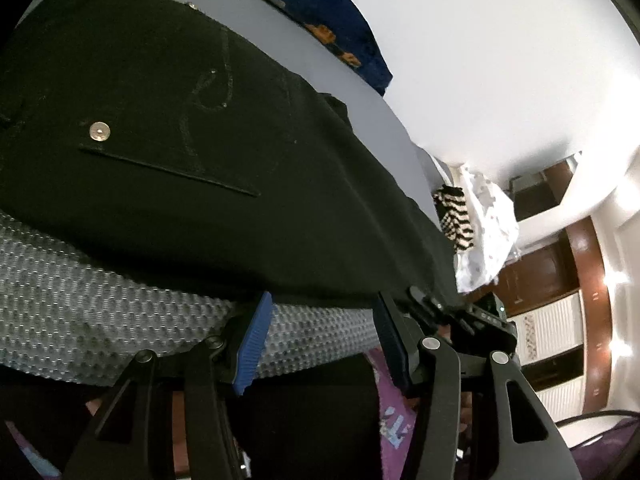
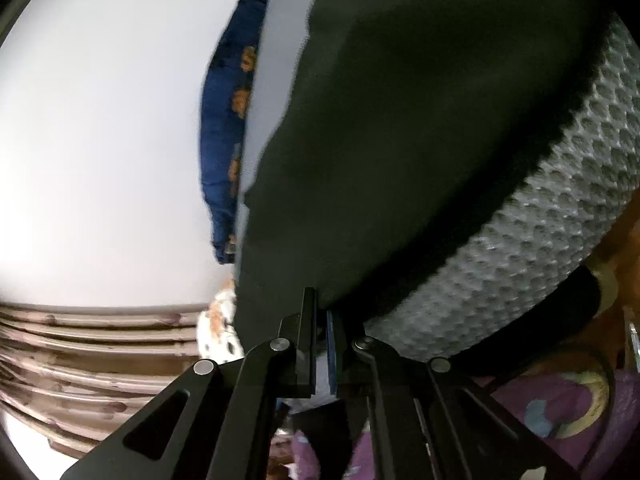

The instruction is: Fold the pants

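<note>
Black pants [image 1: 200,128] lie spread on a grey surface, with a silver button [image 1: 99,131] and a pocket seam facing up. My left gripper [image 1: 320,300] is open at the pants' near edge, its blue pads [image 1: 254,340] wide apart over the textured mattress side. In the right wrist view the pants [image 2: 420,140] fill the upper middle. My right gripper [image 2: 322,316] is nearly closed, and its fingers pinch the pants' near edge.
The pants rest on a bed with a grey sheet [image 1: 360,92] and a dimpled mattress side [image 1: 100,280]. A blue patterned cloth [image 1: 332,36] lies at the far edge. Striped and white clothes [image 1: 472,220] hang beyond the bed's end. A white wall stands behind.
</note>
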Demonstrator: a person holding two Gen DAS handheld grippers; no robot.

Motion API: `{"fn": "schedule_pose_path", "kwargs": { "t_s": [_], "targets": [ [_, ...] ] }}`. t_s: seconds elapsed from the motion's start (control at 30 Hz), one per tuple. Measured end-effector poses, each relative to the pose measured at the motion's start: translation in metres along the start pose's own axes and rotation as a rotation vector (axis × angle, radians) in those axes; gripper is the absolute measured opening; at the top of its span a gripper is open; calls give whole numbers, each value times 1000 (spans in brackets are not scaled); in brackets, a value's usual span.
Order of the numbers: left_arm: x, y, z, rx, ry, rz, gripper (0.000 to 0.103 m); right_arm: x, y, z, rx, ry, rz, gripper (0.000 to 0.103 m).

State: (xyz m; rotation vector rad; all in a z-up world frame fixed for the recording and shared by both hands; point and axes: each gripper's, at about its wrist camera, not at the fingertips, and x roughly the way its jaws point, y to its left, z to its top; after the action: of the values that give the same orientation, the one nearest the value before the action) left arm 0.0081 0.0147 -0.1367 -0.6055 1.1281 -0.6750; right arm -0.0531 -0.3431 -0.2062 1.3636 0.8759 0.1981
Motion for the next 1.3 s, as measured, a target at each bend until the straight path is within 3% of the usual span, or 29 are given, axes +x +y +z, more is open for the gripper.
{"fn": "schedule_pose_path", "kwargs": {
  "t_s": [0.2, 0.3, 0.4, 0.5, 0.57, 0.7, 0.8, 0.87, 0.97, 1.07, 1.2, 1.3],
  "targets": [
    [-8, -23, 4, 152, -35, 54, 54, 3, -8, 3, 62, 43, 22, 10],
    [-13, -33, 17, 197, -56, 54, 54, -8, -5, 1, 98, 103, 22, 22],
    [-16, -38, 33, 255, -92, 70, 54, -32, 36, 1, -121, 119, -20, 23],
    [-9, -36, 55, 293, -122, 113, 54, -37, 82, 7, -341, 118, 4, 27],
    [-5, -30, 69, 291, -140, 134, 54, -20, 112, 17, -482, 125, -20, 36],
    [-2, -11, 95, 287, -187, 203, 54, 37, 155, 38, -656, 212, -6, 36],
    [-1, 9, 108, 284, -232, 265, 54, 80, 192, 49, -974, 265, -105, 36],
    [1, 22, 112, 241, -223, 244, 54, 108, 206, 60, -1079, 358, -122, 36],
    [0, 28, 112, 224, -251, 219, 54, 149, 217, 81, -1168, 437, -192, 36],
    [3, 25, 107, 262, -260, 250, 54, 177, 213, 102, -1158, 546, -197, 36],
    [5, 27, 104, 273, -255, 254, 54, 203, 193, 105, -1170, 674, -235, 36],
    [4, 28, 104, 263, -247, 246, 54, 218, 184, 101, -1121, 794, -173, 36]
  ]
}}
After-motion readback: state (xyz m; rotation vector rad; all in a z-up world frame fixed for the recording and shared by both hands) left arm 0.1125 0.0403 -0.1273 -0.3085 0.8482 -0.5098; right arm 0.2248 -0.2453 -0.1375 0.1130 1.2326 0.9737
